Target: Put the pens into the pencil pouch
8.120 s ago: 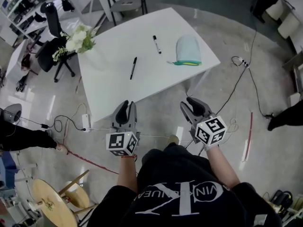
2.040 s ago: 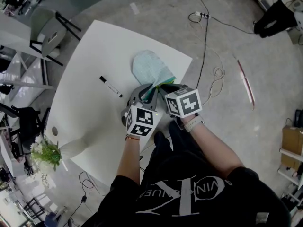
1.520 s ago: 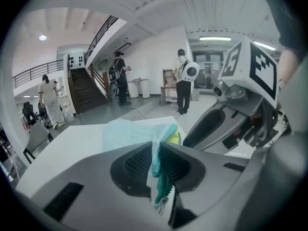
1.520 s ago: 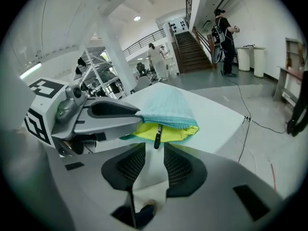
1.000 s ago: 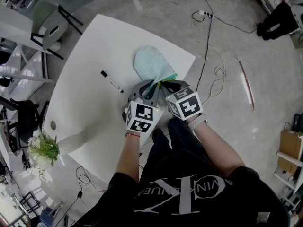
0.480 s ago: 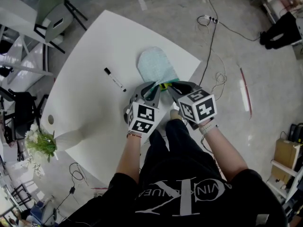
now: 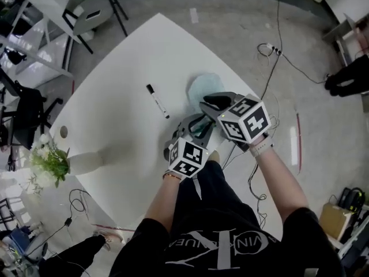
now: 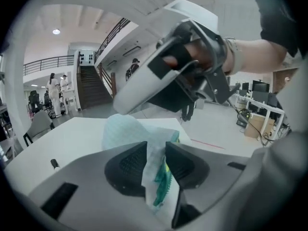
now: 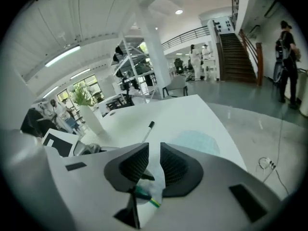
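Observation:
The pale green pencil pouch (image 7: 202, 85) lies near the table's close edge, partly under my grippers. My left gripper (image 7: 196, 126) is at its mouth. Its jaws have just been opening, and the pouch's cloth and green zipper edge (image 8: 159, 177) stand loosely between the pads. My right gripper (image 7: 209, 103) hangs above the pouch (image 9: 192, 141). Its jaws have also just been opening, leaving a narrow gap with nothing pinched. One black-capped pen (image 7: 157, 101) lies on the table to the pouch's left and shows ahead of the right jaws (image 9: 147, 130).
The white table (image 7: 115, 131) carries a white vase of flowers (image 7: 49, 160) at its left end. A chair (image 7: 95, 13) stands beyond the far corner. Cables (image 7: 271, 48) trail on the floor at the right. People stand in the hall behind.
My right gripper has lifted off the pouch's mouth and drawn up and to the right. The left gripper has stayed at the pouch with its jaws now wider.

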`<act>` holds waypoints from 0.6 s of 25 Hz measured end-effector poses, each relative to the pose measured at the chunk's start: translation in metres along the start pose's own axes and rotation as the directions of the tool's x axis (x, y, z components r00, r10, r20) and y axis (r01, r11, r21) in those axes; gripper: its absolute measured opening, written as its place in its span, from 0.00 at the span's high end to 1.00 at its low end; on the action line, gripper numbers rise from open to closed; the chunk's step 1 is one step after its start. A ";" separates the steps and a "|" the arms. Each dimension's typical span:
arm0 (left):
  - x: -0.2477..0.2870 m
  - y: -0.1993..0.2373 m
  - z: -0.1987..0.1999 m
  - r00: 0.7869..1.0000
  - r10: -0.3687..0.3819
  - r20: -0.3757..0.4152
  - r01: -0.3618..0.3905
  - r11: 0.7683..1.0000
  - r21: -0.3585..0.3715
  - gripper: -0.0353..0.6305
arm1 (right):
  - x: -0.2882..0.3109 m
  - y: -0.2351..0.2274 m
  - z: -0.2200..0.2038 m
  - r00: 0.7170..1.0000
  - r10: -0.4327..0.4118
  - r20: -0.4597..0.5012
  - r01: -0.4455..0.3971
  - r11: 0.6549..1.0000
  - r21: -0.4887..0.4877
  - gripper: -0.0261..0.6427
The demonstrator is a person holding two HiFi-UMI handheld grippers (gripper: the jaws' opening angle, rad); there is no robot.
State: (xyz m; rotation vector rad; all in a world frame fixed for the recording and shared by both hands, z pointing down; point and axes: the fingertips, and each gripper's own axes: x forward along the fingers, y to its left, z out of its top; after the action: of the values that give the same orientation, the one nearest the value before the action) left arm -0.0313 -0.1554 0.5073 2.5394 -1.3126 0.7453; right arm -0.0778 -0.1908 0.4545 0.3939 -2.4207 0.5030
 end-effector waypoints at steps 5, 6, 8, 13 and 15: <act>-0.013 0.009 0.006 0.997 0.051 0.064 -0.048 0.998 -0.047 0.74 | 0.044 0.024 0.021 0.988 0.110 -0.113 -0.124 0.985 -0.124 0.83; -0.018 0.011 0.004 0.997 0.053 0.064 -0.050 0.997 -0.050 0.74 | 0.054 0.030 0.022 0.984 0.120 -0.134 -0.138 0.981 -0.134 0.83; -0.027 0.012 -0.001 0.997 0.053 0.062 -0.049 0.997 -0.060 0.74 | 0.072 0.040 0.020 0.976 0.135 -0.171 -0.160 0.977 -0.140 0.82; -0.050 0.020 -0.025 0.995 0.095 0.040 -0.091 0.990 -0.105 0.74 | 0.111 0.057 0.009 0.955 0.163 -0.248 -0.200 0.971 -0.133 0.79; -0.061 0.024 -0.037 0.993 0.114 0.026 -0.110 0.986 -0.126 0.74 | 0.124 0.061 0.007 0.953 0.147 -0.266 -0.185 0.975 -0.125 0.77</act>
State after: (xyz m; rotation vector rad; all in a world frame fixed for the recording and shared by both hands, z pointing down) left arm -0.0931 -0.1122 0.5064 2.4071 -1.4745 0.6229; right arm -0.1988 -0.1592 0.5123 0.0546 -2.2309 0.4139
